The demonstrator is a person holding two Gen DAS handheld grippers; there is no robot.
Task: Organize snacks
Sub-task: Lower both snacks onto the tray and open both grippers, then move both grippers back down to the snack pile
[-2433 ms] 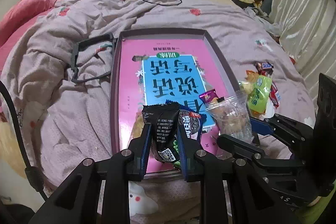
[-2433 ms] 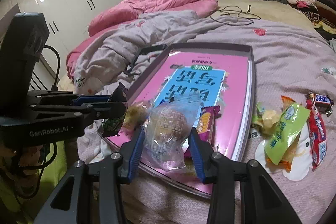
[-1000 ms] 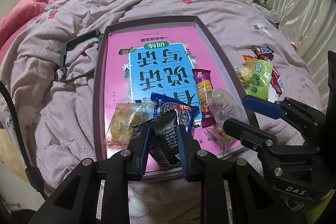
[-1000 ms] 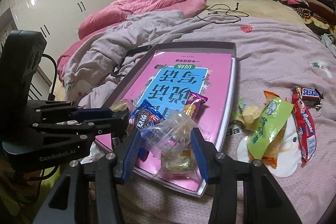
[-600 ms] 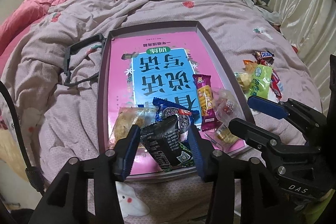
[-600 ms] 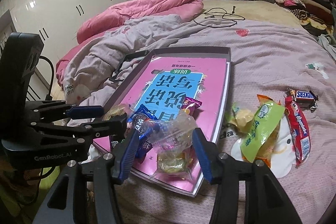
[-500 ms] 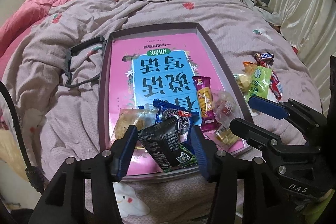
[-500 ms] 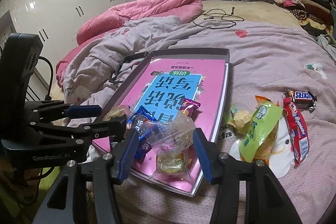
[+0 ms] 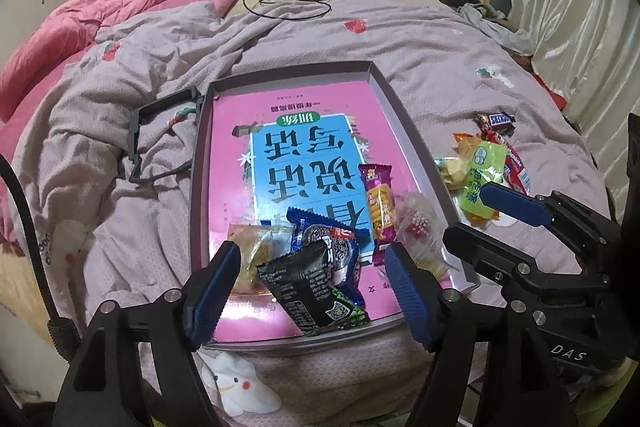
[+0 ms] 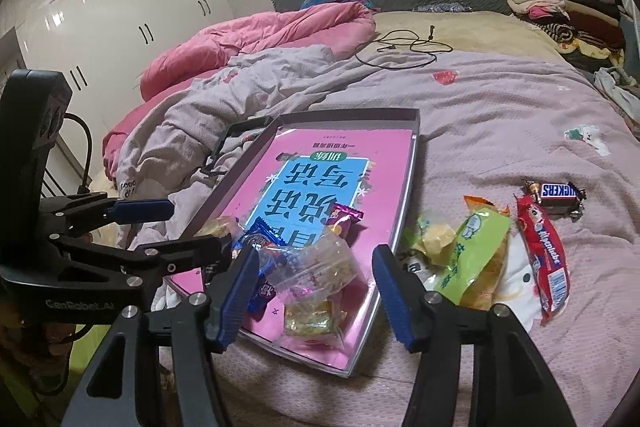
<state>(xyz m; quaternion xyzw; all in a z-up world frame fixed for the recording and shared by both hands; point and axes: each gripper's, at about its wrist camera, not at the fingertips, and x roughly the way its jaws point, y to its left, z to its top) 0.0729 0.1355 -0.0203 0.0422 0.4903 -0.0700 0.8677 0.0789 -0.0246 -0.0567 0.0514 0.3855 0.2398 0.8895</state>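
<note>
The left hand-held gripper (image 9: 312,281) has just been opening; its blue pads stand clear on either side of the black snack packet (image 9: 308,287), which lies at the near end of the shallow box lid (image 9: 404,131) on the bed (image 9: 440,67), partly over a blue Oreo pack (image 9: 328,243). The right hand-held gripper (image 10: 314,277) has also been widening (pads off the wrapper), with the clear cookie bag (image 10: 316,283) lying between them in the lid. To its right, apart on the bed, lie a green packet (image 10: 476,259), a red Alpenliebe roll (image 10: 544,251) and a Snickers bar (image 10: 558,193).
</note>
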